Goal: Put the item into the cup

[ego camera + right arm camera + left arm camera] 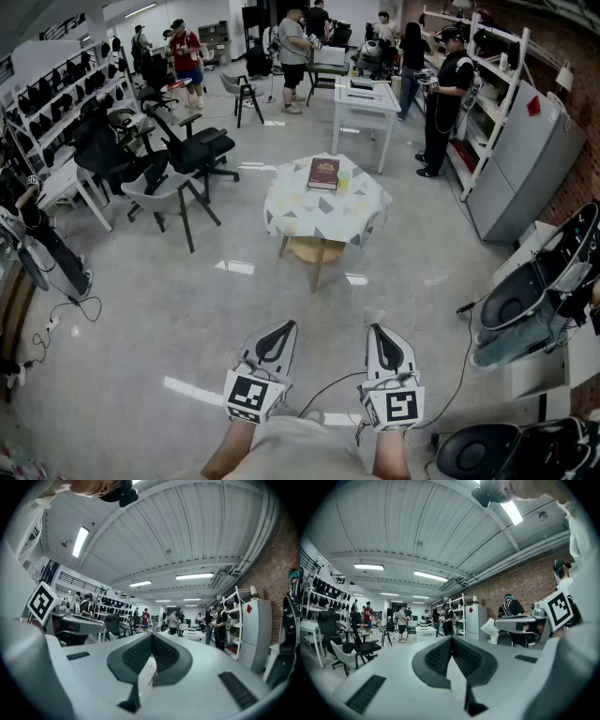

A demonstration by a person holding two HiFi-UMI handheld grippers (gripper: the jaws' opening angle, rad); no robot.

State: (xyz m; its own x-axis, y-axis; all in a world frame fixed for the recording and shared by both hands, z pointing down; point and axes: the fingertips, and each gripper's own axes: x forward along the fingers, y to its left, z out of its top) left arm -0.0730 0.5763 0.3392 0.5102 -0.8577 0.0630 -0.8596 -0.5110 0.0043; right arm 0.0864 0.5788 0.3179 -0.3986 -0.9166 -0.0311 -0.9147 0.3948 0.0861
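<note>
Some way ahead of me in the head view stands a small round table [361,217] under a patterned cloth. A pale yellow-green cup [344,179] stands on its far side, upright, next to a dark red book [323,172]. No other loose item can be told apart from the cloth's pattern. Both grippers are held low near my body, far short of the table. My left gripper [284,328] [451,642] is shut with nothing in it. My right gripper [376,330] [151,637] is also shut and holds nothing. Both point toward the table.
Black office chairs [192,150] crowd the left. A white table [366,98] and several people stand at the back. A grey cabinet [525,159] and black moulded shells [530,291] line the right. A cable [455,375] runs over the floor on my right.
</note>
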